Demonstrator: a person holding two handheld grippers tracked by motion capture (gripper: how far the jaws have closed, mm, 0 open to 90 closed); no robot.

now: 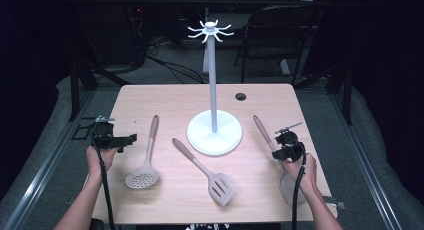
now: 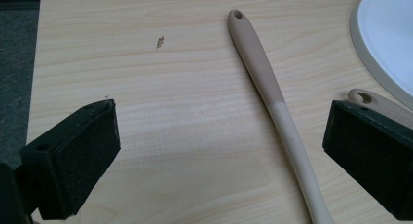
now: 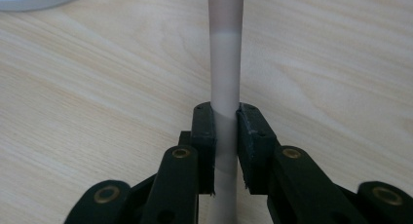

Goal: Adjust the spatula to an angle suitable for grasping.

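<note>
Black pads of my right tool [image 3: 225, 131] sit clamped on the pale handle of the far-right utensil [image 3: 224, 63], which runs straight up between them. I read that grip as chosen on the shaft partway along, so the utensil can be swung upright and its end offered to the white hook stand [image 1: 214, 132]. From the high view that utensil [image 1: 262, 130] lies at the right side of the counter [image 1: 150, 97], its head under my right hand [image 1: 300, 172] and close to the near right edge, so I would lift before sliding anything outward.

My left tool [image 1: 107, 138] waits at the left edge with its jaws wide apart and nothing between them; in the left gripper view the slotted skimmer's handle [image 2: 272, 102] lies on the wood just inside the right pad [image 2: 375, 156], untouched. The slotted turner [image 1: 207, 172] rests in the middle, near the stand's base.

Open wood lies between the turner and my right hand, room enough for a tilt. The stand's hooks [image 1: 210, 31] sit high above everything, so the lift path looks clear to me.
</note>
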